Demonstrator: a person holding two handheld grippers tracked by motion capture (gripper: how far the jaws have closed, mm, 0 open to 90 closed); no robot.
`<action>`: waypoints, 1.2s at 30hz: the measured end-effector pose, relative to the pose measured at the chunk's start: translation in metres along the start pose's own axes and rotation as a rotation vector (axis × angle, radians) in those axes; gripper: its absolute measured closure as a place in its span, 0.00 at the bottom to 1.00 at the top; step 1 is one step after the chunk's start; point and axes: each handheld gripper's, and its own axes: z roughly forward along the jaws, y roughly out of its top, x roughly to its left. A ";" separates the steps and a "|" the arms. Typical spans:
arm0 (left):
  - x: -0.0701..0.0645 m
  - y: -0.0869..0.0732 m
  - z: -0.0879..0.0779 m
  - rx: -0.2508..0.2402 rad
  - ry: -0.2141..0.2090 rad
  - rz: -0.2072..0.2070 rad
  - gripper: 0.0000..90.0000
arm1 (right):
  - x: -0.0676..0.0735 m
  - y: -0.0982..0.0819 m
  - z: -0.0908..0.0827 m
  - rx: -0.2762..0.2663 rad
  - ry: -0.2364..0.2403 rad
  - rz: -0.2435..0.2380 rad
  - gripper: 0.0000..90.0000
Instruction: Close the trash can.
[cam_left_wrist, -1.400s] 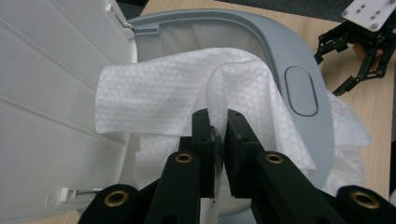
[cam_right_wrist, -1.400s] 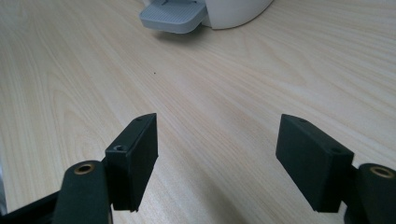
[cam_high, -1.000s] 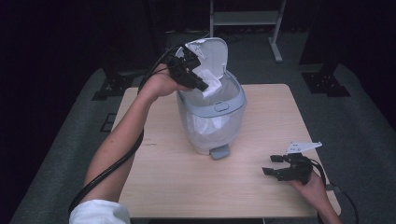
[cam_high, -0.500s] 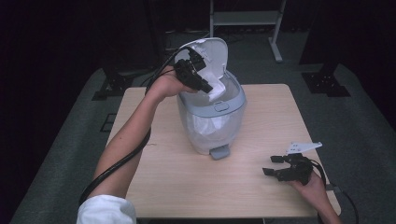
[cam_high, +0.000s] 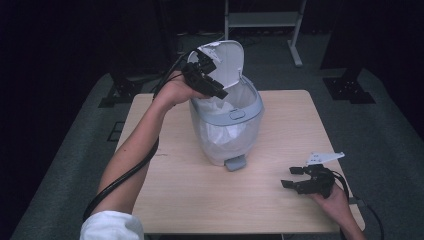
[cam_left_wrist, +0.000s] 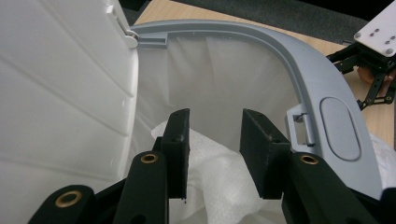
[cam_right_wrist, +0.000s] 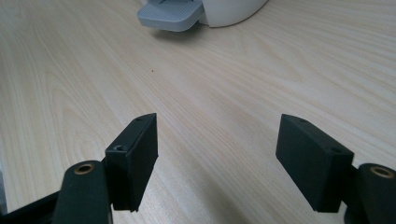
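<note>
A small white pedal bin (cam_high: 225, 135) with a grey rim stands near the middle of the light wooden desk (cam_high: 175, 190), its lid (cam_high: 227, 62) tipped up and back. The left hand-held gripper (cam_high: 212, 87) hangs over the bin's open mouth on the lid side; its jaws have just been opening and now stand a little apart, with nothing pressed between them. Seen from the left gripper view, a crumpled white paper towel (cam_left_wrist: 219, 172) lies inside the liner bag (cam_left_wrist: 219, 79) below those jaws, apparently free of them, though the pads hide part of it. The grey foot pedal (cam_right_wrist: 170, 14) juts from the bin's base toward the person. Well apart, at the desk's near right corner, the right hand-held gripper (cam_high: 295, 177) rests low over the bare wood, jaws spread wide and empty, pointing toward the bin.
</note>
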 end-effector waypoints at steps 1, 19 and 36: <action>0.000 -0.002 -0.003 -0.008 0.000 -0.001 0.69 | 0.000 0.000 0.000 0.000 -0.001 0.000 0.32; 0.002 -0.035 -0.045 -0.060 0.024 -0.034 0.70 | 0.001 -0.001 0.002 0.028 -0.029 -0.013 0.32; 0.029 -0.063 -0.066 -0.067 0.036 -0.119 0.77 | -0.003 -0.002 0.001 0.019 -0.030 0.006 0.31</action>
